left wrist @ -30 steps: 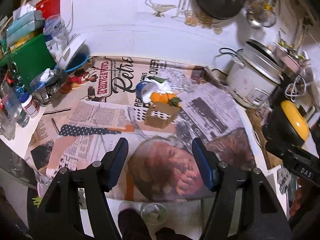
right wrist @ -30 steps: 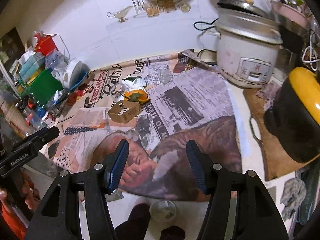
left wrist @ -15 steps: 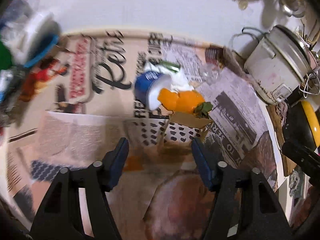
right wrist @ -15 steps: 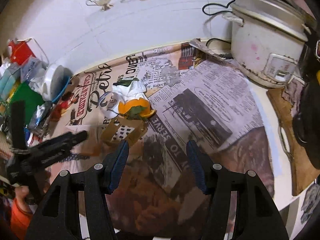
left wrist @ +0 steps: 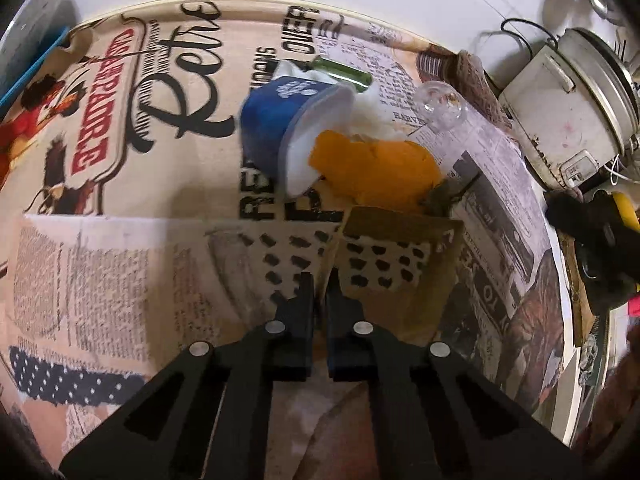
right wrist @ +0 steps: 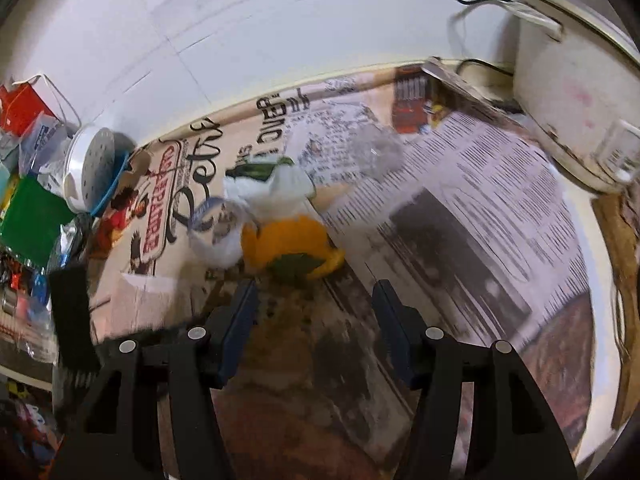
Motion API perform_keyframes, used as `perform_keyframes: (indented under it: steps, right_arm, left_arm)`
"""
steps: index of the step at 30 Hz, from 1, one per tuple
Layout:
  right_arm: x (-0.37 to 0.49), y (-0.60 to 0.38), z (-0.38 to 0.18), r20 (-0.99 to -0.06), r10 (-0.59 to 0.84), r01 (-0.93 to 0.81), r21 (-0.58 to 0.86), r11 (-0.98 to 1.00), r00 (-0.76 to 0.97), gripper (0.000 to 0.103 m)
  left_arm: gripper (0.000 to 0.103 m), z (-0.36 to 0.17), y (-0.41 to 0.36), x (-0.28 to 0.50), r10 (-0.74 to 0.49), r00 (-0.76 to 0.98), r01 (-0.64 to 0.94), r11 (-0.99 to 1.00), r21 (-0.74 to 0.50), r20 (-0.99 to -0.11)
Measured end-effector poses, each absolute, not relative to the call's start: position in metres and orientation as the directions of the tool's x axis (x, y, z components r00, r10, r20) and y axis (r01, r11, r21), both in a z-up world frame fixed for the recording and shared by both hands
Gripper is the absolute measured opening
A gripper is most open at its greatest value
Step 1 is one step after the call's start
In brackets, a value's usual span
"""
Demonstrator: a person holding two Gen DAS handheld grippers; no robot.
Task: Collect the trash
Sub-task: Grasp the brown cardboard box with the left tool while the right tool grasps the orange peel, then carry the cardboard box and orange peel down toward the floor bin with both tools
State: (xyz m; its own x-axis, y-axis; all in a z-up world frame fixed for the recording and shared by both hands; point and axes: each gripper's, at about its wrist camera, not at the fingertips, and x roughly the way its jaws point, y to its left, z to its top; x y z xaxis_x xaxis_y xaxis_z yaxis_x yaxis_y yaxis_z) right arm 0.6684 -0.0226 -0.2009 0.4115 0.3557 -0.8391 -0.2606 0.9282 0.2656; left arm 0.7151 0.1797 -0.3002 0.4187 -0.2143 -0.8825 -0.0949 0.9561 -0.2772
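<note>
Your left gripper [left wrist: 320,280] had just been closing, and its jaws stood pressed together on the near corner of the spotted cardboard box [left wrist: 384,264]; a thin edge of the card appeared to be caught between the pads, though the contact itself was hard to make out. Your right gripper [right wrist: 314,300] was held spread, with nothing between its jaws, poised just short of the orange peel [right wrist: 290,240].

The trash sat in one heap near the middle of the newspaper-covered counter [left wrist: 100,264], towards its back edge. The box was nearest you. Behind it, touching, lay the orange peel [left wrist: 372,172] with a green leaf at its right side. The blue cup [left wrist: 288,128] lay on its side against the peel, mouth facing you. White crumpled tissue [left wrist: 372,108] and a green bottle [left wrist: 340,72] lay behind the cup. A clear plastic piece [left wrist: 440,104] lay just right of the tissue. The rice cooker [left wrist: 568,112] stood at the counter's back right corner.
</note>
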Motion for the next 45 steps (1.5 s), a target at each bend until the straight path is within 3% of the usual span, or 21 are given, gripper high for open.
perform_keyframes:
  steps: [9,16,20,26,37,45]
  right_arm:
    - [0.725,0.007,-0.242,-0.856,0.372,-0.229,0.306,0.924,0.358,0.056]
    - [0.718,0.019,-0.274,-0.874,0.419,-0.231,0.367,0.901,0.247,0.055]
    - [0.712,0.016,-0.273,-0.855,0.469,-0.254,0.413,0.874,0.222,0.028]
    - [0.691,-0.001,-0.254,-0.855,0.449,-0.283,0.377,0.882,0.258,0.019]
    - [0.634,-0.086,-0.201,-0.804,0.458,-0.303,0.361,0.882,0.378,0.018]
    - [0.579,-0.134,-0.157,-0.755,0.479,-0.401,0.308,0.863,0.448,0.018]
  left_arm:
    - [0.002,-0.289,0.219,0.693,-0.130,0.440,-0.176,0.958,-0.227,-0.888]
    - [0.002,-0.284,0.230,0.685,-0.093,0.449,-0.204,0.958,-0.203,-0.889]
    - [0.001,-0.280,0.224,0.683,-0.086,0.457,-0.194,0.962,-0.194,-0.886]
    - [0.002,-0.267,0.203,0.680,-0.088,0.474,-0.161,0.969,-0.185,-0.876]
    - [0.001,-0.234,0.137,0.643,-0.054,0.538,-0.160,0.973,-0.165,-0.841]
    - [0.001,-0.205,0.084,0.576,0.014,0.591,-0.251,0.954,-0.167,-0.807]
